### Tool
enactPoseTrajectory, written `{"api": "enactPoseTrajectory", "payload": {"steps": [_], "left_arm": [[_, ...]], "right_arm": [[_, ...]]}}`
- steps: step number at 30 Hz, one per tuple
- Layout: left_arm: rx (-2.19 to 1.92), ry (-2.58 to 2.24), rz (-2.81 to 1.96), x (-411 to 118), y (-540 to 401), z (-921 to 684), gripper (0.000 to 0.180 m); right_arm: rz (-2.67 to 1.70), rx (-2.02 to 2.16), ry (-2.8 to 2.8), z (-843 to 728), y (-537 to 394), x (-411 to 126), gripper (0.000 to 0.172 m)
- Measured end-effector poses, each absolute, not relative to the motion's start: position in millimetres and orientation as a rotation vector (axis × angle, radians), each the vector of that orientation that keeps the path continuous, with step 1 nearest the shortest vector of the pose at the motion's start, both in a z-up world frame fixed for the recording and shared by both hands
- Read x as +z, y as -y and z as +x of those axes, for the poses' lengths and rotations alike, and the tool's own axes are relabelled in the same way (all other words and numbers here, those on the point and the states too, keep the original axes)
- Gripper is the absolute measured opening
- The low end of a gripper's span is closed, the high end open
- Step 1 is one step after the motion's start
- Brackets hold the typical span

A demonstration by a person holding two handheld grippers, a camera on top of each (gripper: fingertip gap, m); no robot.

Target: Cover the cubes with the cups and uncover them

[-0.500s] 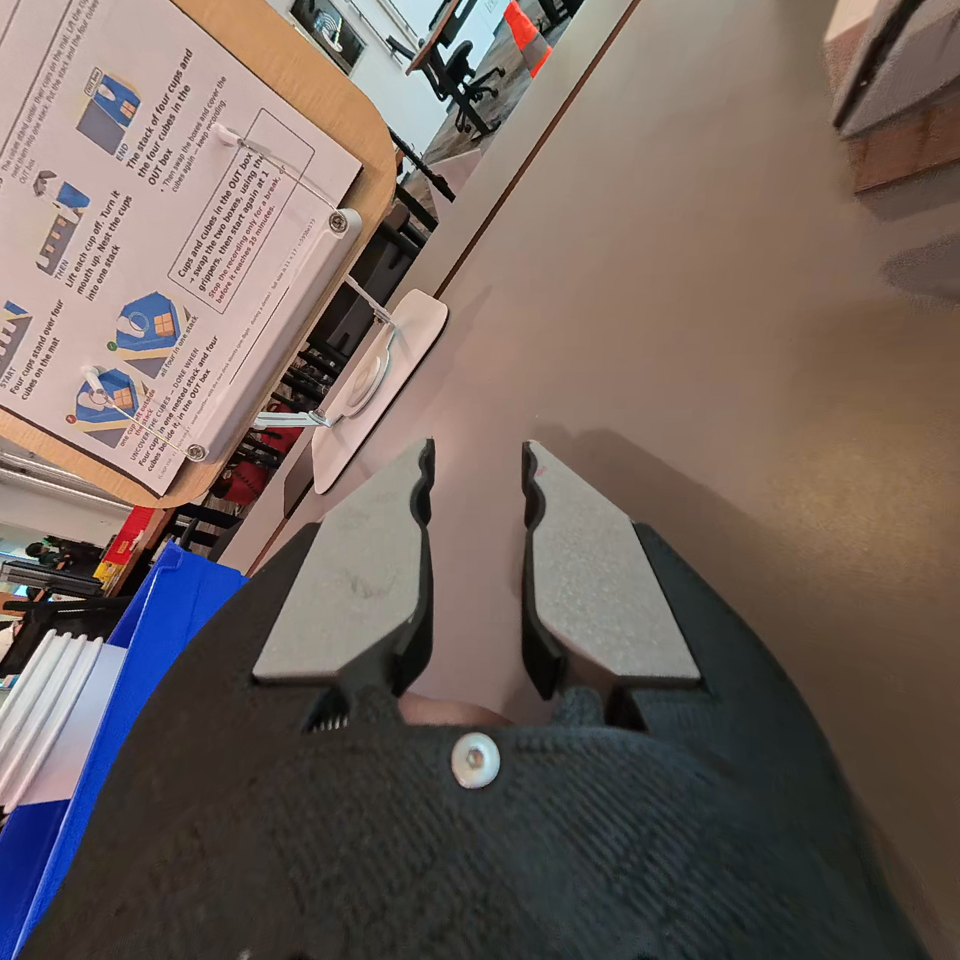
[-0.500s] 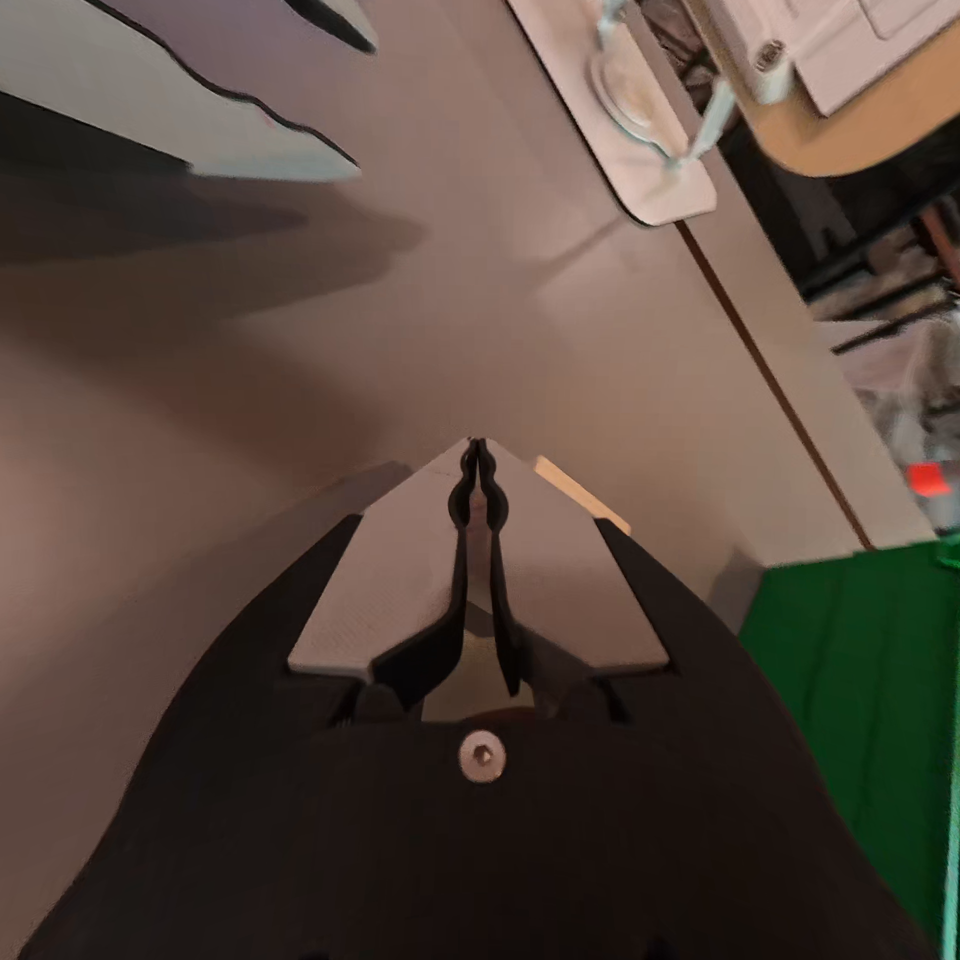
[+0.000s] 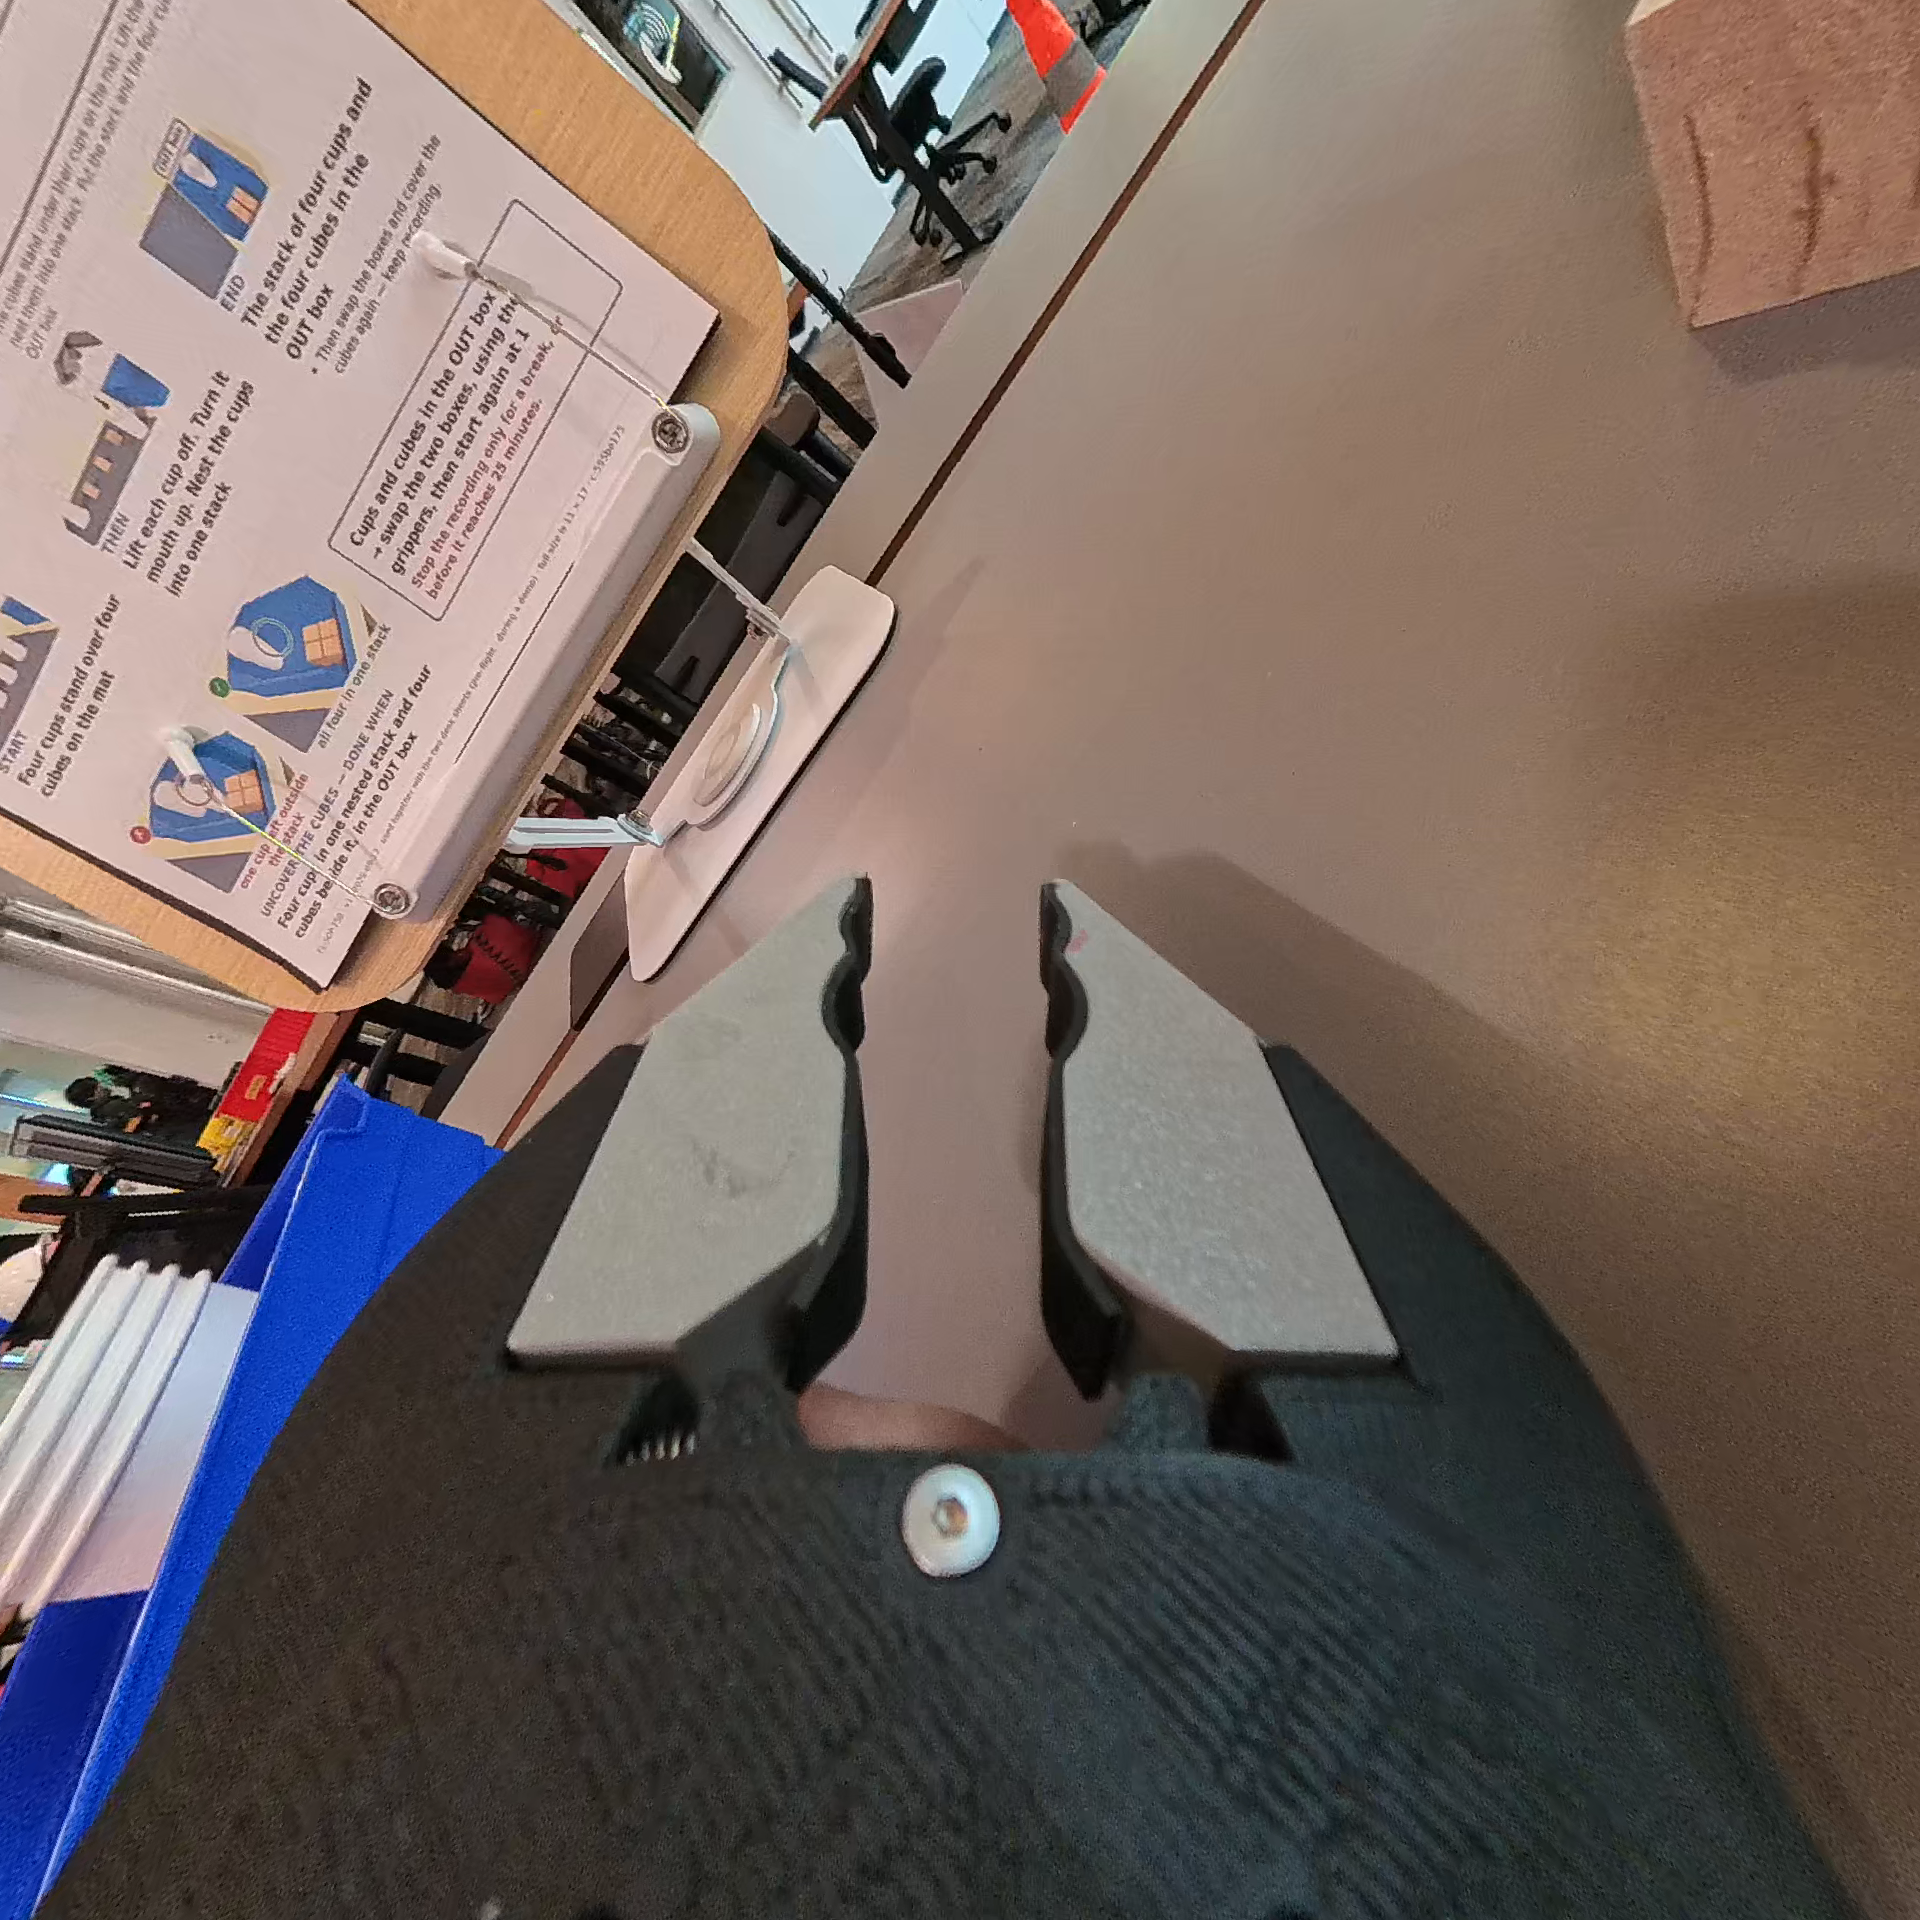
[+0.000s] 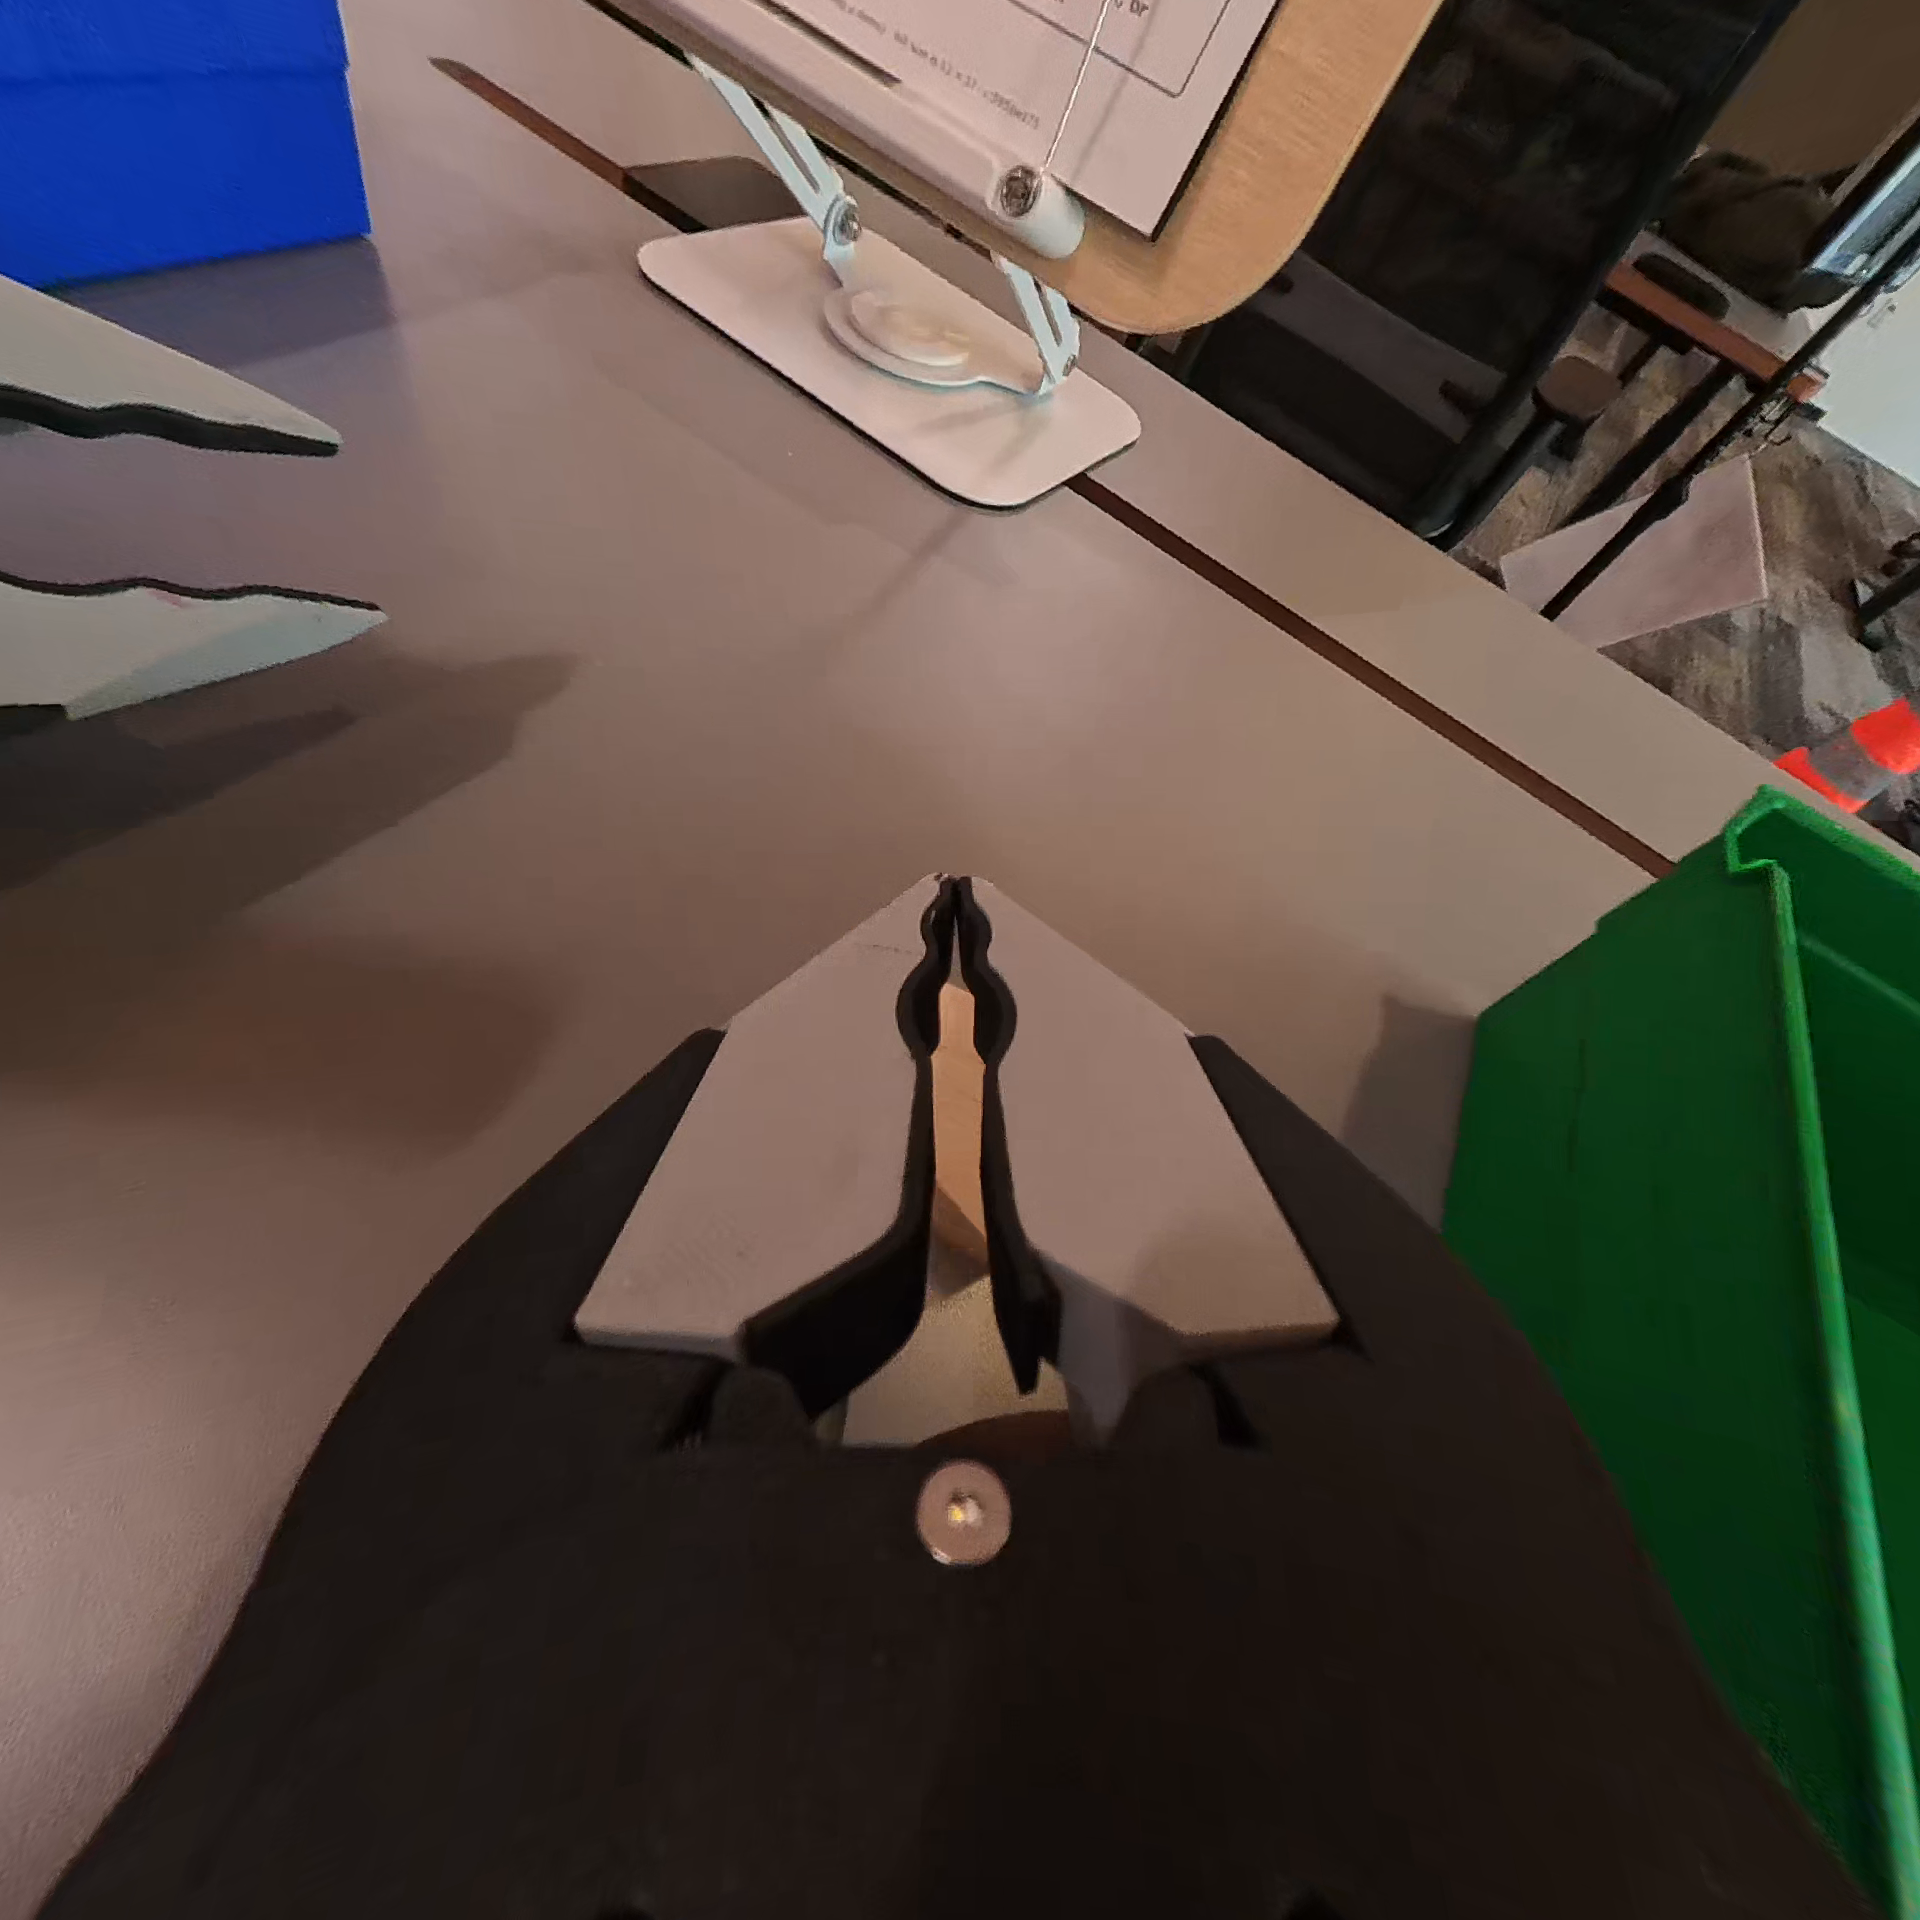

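Left fingers: apart over bare table [image 3: 1455, 727], nothing between them; gap about as half a second ago.
Right fingers: tips together, as before; nothing gripped at the tips.
Left gripper [image 3: 956, 904]: tilted view much as before; the cube now larger and plainer at the top right.
Right gripper [image 4: 954, 883]: swung round since the earlier frame; stand now top centre, blue bin newly in sight at top left, green bin larger at right.
Cube [image 3: 1787, 156]: wooden, on the table, well apart from the left gripper.
Tan strip [image 4: 951, 1101]: seen through the slot behind the right tips; cannot tell what.
Blue bin [image 3: 343, 1226]: at the table's left edge, holding a white ribbed stack [image 3: 94, 1382].
Green bin [image 4: 1662, 1143]: just right of the right gripper; contents hidden.
Surface: grey-brown table with a dark seam.
Stand [image 4: 894, 353]: white base, near the seam, carrying a wooden board [image 3: 727, 260] with a printed sheet.
Room: office chair [image 3: 925, 114], orange cone [image 3: 1049, 42], dark racks beyond.
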State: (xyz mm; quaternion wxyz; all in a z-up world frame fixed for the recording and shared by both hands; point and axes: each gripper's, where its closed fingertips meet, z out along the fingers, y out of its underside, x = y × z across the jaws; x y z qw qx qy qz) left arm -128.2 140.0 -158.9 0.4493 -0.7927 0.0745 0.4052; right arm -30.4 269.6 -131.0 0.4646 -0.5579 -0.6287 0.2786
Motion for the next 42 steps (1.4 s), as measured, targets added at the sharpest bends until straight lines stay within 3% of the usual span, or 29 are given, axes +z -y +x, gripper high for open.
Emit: {"api": "enactPoseTrajectory", "payload": {"steps": [9,21,25,42], "left_arm": [[1.005,-0.189,-1.961,-159.3,-140.4,-126.8,0.030],[0.998,-0.197,-1.967,-160.4,-140.0,-125.6,0.030],[0.992,-0.197,-1.972,-160.8,-140.3,-125.5,0.030],[1.017,-0.206,-1.981,-163.0,-140.1,-124.9,0.029]], "right_arm": [[-1.438,0.600,1.596,-33.4,-278.1,-153.4,0.000],[-1.502,0.582,1.678,-5.5,-269.5,-152.4,0.000],[-1.416,0.646,1.528,-18.8,-267.2,-123.7,0.000],[-1.643,0.640,1.416,-20.2,-295.0,-142.7,0.000]]}}
